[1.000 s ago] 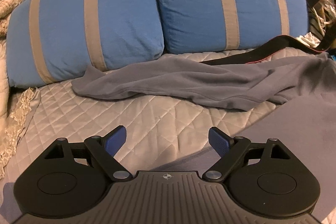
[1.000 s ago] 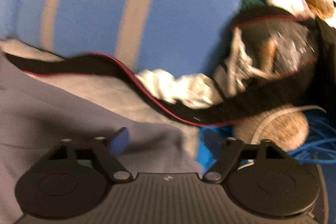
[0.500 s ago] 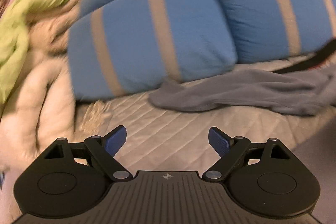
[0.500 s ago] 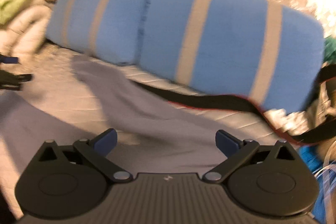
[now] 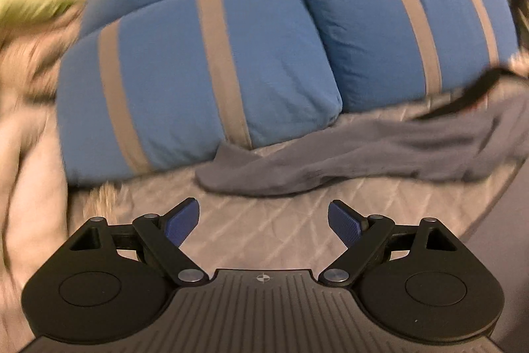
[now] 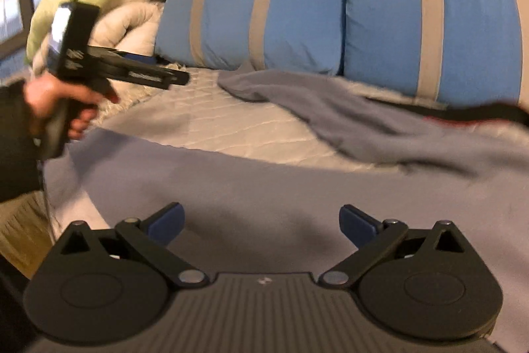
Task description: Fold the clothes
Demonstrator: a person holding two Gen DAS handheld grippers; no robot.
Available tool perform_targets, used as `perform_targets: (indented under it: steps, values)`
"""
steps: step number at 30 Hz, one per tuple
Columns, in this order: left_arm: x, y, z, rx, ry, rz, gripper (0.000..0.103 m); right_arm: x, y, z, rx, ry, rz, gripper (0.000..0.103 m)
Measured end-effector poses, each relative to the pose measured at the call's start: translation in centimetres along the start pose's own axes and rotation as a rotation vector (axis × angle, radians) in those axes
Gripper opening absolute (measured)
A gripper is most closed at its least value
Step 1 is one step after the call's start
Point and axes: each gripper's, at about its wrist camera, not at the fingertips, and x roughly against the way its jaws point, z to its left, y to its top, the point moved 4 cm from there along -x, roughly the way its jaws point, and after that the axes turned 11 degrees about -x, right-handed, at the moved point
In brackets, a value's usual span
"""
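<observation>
I am working between folds here, I judge: both tools are empty and I am lining up for a fresh hold on the grey garment, which is lying spread over the quilted bedspread with one long sleeve trailing toward the foot of the two blue striped pillows. Starting on the left, my left hand is gripping its handle out at the left edge of the bed, and the left gripper is pointing gently downward across bare quilt, its jaws standing wide with nothing between them; the sleeve's end is lying just ahead and a little right of its line. Moving right, the right gripper is hovering low over the broad grey body panel, tilted downward, and its jaws have just been opening to their widest, with only the flat cloth showing beneath them, not pinched. My next move, as I read it, is calling for each tool to drop onto an edge of the cloth, the left one nearer the sleeve, and pinch only one layer without dragging the bedspread along. Both views are smearing, so I cannot tell exactly where the hem is running.
</observation>
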Motion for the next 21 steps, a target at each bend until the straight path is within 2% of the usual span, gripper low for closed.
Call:
perform_targets:
  steps: [4, 8, 10, 14, 16, 17, 21]
  values:
    - [-3.7, -0.1, -1.8, -0.188, -0.006, -0.052, 0.085, -1.1, -0.5, -0.6, -0.062, 0.003, 0.020, 0.103]
    - [-7.3, 0.0, -3.1, -0.281, -0.021, -0.050, 0.082, -1.7, -0.4, -1.8, -0.112, 0.022, 0.010, 0.103]
    - [-8.8, 0.0, -3.8, -0.322, -0.046, -0.048, 0.070, -1.9, -0.6, -2.3, -0.121, 0.006, 0.017, 0.103]
    - [-11.1, 0.3, -5.4, -0.415, -0.037, -0.053, 0.063, -1.5, -0.7, -2.6, -0.114, -0.001, 0.014, 0.103]
    - [-11.9, 0.5, -6.1, -0.443, -0.040, -0.059, 0.051, -1.3, -0.6, -2.6, -0.122, 0.014, 0.020, 0.103]
    - [-12.2, 0.4, -6.4, -0.460, -0.048, -0.057, 0.050, -1.3, -0.5, -2.6, -0.132, 0.028, 0.027, 0.103]
    - [-13.2, 0.4, -6.9, -0.499, -0.071, -0.048, 0.030, -1.4, -0.5, -2.6, -0.154, 0.069, 0.038, 0.103]
